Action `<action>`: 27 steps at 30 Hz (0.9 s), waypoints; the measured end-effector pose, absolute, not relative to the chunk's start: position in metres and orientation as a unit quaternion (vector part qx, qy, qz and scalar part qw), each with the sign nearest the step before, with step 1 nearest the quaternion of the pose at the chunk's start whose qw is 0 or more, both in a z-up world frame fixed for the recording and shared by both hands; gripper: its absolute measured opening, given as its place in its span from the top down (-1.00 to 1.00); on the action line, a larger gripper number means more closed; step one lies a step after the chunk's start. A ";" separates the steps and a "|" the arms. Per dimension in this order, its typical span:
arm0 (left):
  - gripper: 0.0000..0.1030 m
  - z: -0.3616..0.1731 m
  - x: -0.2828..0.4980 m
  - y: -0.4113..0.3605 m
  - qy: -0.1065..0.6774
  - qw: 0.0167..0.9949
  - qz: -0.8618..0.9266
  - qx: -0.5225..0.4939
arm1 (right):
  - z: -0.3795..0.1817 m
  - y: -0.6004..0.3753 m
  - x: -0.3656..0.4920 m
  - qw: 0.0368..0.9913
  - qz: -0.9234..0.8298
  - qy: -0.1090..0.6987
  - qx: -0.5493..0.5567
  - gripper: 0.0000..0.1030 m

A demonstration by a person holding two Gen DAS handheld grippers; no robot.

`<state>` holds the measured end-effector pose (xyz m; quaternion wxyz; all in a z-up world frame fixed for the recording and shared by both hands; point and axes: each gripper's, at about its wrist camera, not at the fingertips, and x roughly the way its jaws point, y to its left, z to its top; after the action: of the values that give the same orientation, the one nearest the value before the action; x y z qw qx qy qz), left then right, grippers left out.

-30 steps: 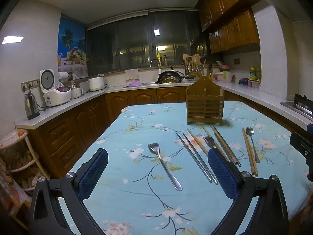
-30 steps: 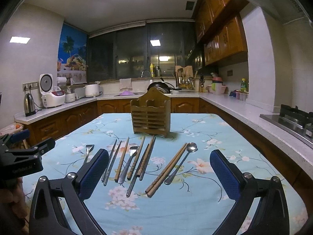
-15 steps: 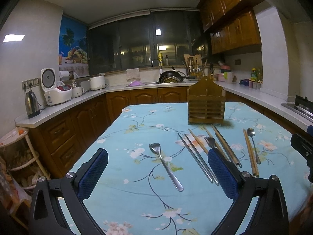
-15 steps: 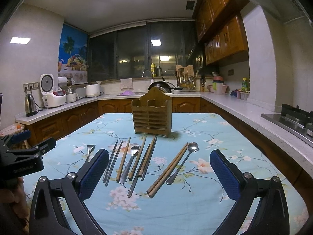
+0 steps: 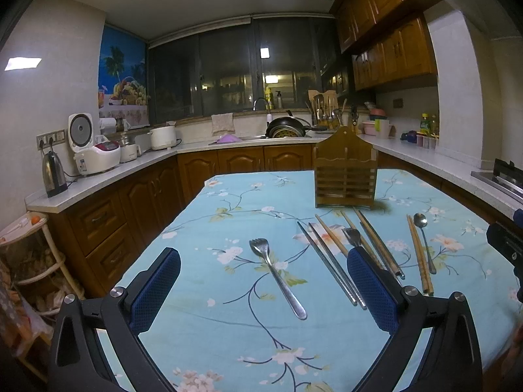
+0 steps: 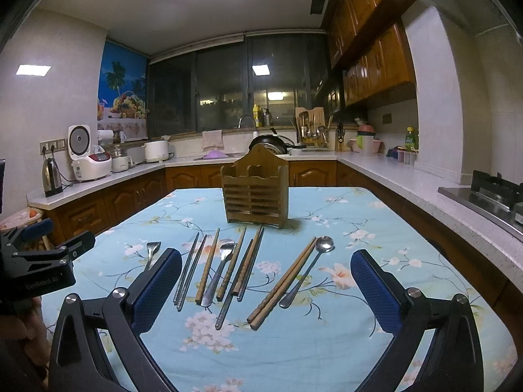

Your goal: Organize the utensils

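A wooden utensil holder (image 5: pixel 345 176) (image 6: pixel 255 192) stands upright at the far middle of the table. In front of it lie a metal fork (image 5: pixel 278 277) (image 6: pixel 151 253), metal chopsticks (image 5: pixel 330 264) (image 6: pixel 188 269), several wooden chopsticks (image 6: pixel 238 261), a second fork (image 6: pixel 217 271), a wooden pair (image 6: pixel 281 284) and a spoon (image 5: pixel 423 241) (image 6: pixel 309 269). My left gripper (image 5: pixel 261 289) is open and empty, above the near table with the single fork between its fingers. My right gripper (image 6: pixel 266 289) is open and empty, hovering over the row of utensils.
The table has a blue floral cloth (image 6: pixel 327 343). Wooden counters run round the room with a kettle (image 5: pixel 54 174), a rice cooker (image 5: pixel 91 150), a sink with a pan (image 5: pixel 287 129) and a stove (image 6: pixel 490 196) at the right.
Both grippers have crept slightly forward and down toward the utensils. Nothing on the table has moved.
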<state>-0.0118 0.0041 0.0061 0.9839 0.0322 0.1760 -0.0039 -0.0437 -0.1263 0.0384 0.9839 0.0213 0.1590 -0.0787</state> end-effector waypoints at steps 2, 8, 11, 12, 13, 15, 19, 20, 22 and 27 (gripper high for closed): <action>-0.98 0.007 -0.011 0.005 0.177 0.984 -0.005 0.032 | 0.039 -0.126 -0.044 0.984 -0.079 0.159 0.021 -1.00; -0.98 0.012 -0.008 0.008 0.182 0.983 -0.007 0.032 | 0.039 -0.125 -0.044 0.984 -0.077 0.161 0.021 -1.00; -0.98 0.006 -0.006 0.003 0.186 0.982 -0.008 0.031 | 0.040 -0.128 -0.043 0.983 -0.077 0.163 0.027 -1.00; -0.99 0.006 -0.004 0.003 0.189 0.982 -0.010 0.031 | 0.040 -0.129 -0.043 0.983 -0.077 0.164 0.028 -1.00; -0.98 0.004 -0.002 0.002 0.191 0.981 -0.010 0.030 | 0.040 -0.130 -0.042 0.983 -0.077 0.165 0.030 -1.00; -0.98 0.003 0.003 0.002 0.199 0.979 -0.015 0.027 | 0.040 -0.133 -0.040 0.982 -0.078 0.169 0.033 -1.00; -0.98 0.002 0.014 0.002 0.217 0.975 -0.028 0.020 | 0.039 -0.139 -0.034 0.980 -0.076 0.178 0.040 -1.00; -0.98 0.002 0.017 0.001 0.222 0.974 -0.032 0.018 | 0.039 -0.142 -0.032 0.980 -0.076 0.182 0.042 -1.00; -0.98 0.003 0.025 0.000 0.234 0.971 -0.041 0.018 | 0.039 -0.145 -0.028 0.978 -0.075 0.190 0.047 -1.00; -0.98 0.010 0.048 0.002 0.261 0.963 -0.062 0.011 | 0.038 -0.158 -0.014 0.972 -0.078 0.214 0.060 -1.00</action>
<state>0.0484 0.0016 0.0100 0.9633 0.0108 0.2612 -0.0617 -0.0140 -0.1584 0.0385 0.9718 0.0602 0.2145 -0.0778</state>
